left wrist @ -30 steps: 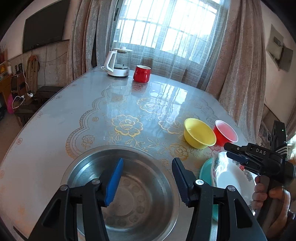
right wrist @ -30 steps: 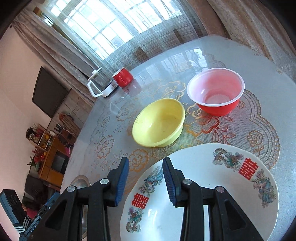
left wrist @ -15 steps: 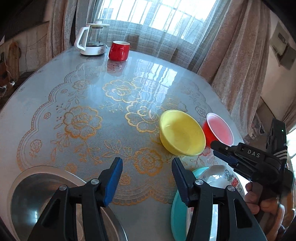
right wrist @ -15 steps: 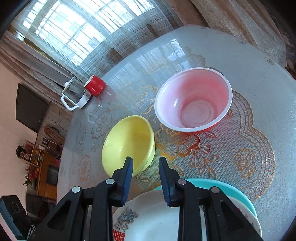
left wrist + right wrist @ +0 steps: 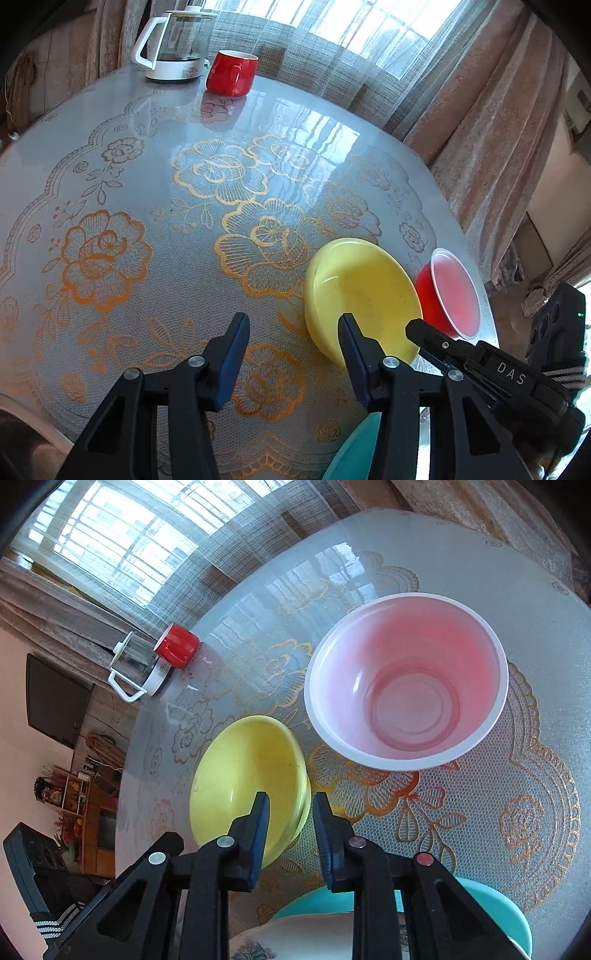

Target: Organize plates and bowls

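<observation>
Yellow bowl (image 5: 247,775) rim between closing right tongs (image 5: 290,801), unpinched | left tongs (image 5: 293,325) closing, empty

In the left wrist view, the teal plate (image 5: 354,446) at the bottom edge shows only a sliver behind the gripper's arm. In the right wrist view, the white plate (image 5: 295,938) is cut off by the bottom edge, its printed pattern barely showing. The shelf items (image 5: 70,797) at far left are too small to tell.

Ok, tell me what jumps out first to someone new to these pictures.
The yellow bowl and the red bowl beside it stand out against the gold-flowered tablecloth. The right gripper straddles the yellow bowl's near rim, pads not yet pressing. At the table's far edge sit a red mug and a glass kettle.
</observation>
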The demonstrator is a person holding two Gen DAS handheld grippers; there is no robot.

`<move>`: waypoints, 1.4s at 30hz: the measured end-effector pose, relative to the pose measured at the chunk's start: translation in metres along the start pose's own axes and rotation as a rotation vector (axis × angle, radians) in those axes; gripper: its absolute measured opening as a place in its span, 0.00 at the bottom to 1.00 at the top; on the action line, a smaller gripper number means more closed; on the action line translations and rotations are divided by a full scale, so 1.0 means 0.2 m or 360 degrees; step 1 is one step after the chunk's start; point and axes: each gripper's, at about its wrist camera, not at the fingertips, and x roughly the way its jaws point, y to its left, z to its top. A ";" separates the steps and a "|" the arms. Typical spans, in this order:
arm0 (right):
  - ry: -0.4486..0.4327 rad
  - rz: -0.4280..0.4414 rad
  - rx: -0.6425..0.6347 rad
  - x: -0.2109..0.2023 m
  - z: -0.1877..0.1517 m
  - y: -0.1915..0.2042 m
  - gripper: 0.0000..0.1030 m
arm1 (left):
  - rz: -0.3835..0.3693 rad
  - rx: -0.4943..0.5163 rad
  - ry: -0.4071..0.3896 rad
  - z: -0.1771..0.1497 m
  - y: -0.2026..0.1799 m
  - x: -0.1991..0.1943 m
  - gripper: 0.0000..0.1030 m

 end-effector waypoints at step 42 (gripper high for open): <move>-0.0024 0.0211 -0.0359 -0.24 -0.35 0.31 0.11 | -0.0048 0.0219 -0.0307 -0.39 0.04 -0.64 0.17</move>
